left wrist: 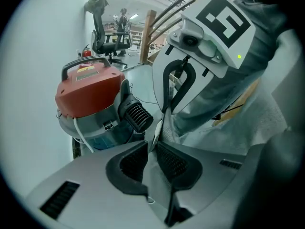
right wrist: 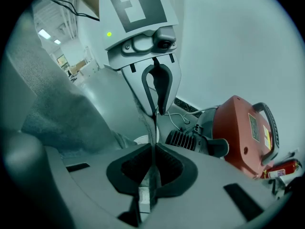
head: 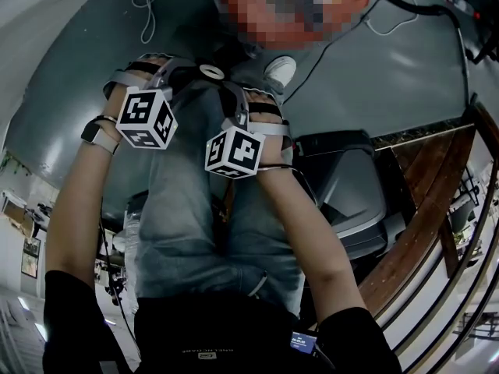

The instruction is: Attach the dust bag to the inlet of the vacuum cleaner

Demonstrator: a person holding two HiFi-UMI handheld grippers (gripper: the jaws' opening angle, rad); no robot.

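Observation:
A grey fabric dust bag [head: 195, 216] hangs in front of the person, held up by both grippers. My left gripper [left wrist: 151, 146] is shut on the bag's upper edge, and its marker cube [head: 144, 118] shows in the head view. My right gripper [right wrist: 154, 149] is shut on the same edge close by, under its own cube [head: 234, 153]. The two grippers face each other across the bag [left wrist: 224, 123]. The red-topped vacuum cleaner [left wrist: 88, 92] stands on the floor beyond them, with a black ribbed part [left wrist: 136, 116] on its side. Its inlet is hidden behind the bag.
A dark grey case [head: 351, 193] lies on the floor at the right, next to a wooden stair rail [head: 437, 209]. Cables [head: 156, 6] trail over the floor near the vacuum. An office chair [left wrist: 102, 32] stands farther back, and a fire extinguisher [right wrist: 281, 168] lies beside the vacuum.

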